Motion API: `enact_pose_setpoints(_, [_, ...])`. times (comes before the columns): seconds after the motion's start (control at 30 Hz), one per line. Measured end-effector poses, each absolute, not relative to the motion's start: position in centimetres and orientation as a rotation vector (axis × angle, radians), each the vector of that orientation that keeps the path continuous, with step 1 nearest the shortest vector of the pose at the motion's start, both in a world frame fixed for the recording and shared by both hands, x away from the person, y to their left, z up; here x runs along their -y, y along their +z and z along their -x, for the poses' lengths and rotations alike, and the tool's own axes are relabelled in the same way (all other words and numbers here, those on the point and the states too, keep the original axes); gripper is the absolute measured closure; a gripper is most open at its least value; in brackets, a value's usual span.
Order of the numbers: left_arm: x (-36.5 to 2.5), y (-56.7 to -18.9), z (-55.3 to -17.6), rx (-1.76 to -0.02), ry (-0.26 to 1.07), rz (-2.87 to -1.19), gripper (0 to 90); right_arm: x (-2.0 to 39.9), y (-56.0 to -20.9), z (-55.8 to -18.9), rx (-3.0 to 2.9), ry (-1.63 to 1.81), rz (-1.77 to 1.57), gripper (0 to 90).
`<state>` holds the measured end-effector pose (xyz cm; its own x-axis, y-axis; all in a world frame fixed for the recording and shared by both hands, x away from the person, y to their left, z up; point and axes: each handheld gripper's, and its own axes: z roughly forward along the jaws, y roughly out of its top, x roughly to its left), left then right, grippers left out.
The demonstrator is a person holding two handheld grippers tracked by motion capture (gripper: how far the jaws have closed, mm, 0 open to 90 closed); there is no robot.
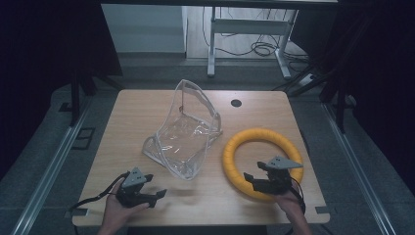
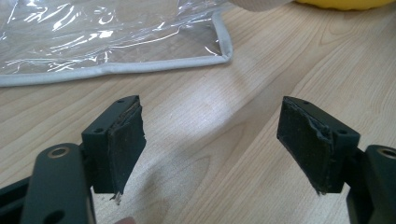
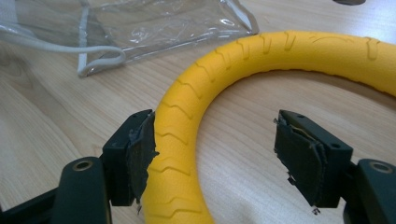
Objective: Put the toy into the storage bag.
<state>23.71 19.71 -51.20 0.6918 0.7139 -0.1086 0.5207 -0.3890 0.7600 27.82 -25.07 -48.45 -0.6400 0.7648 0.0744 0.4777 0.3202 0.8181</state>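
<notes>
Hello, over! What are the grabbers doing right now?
Left hand-held gripper open, over bare table. Right hand-held gripper open, straddling yellow ring. Clear bag between them, untouched.

A light wooden table (image 1: 137, 112) is seen from above, with a small dark round hole (image 1: 236, 103) set near its far edge. A clear plastic bag (image 1: 183, 139) with grey edging is spread across the middle, one end raised. A yellow ridged ring (image 1: 235, 152) is laid flat to its right, nearer the right edge.
</notes>
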Motion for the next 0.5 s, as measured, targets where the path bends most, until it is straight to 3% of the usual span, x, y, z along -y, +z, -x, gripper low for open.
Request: enact_pose_setpoints(0.5, [-19.91, -51.02, -23.55, -0.944, 0.314, -2.076, 22.2, 24.38, -48.57, -27.87, -2.29, 1.264, -1.069, 29.0])
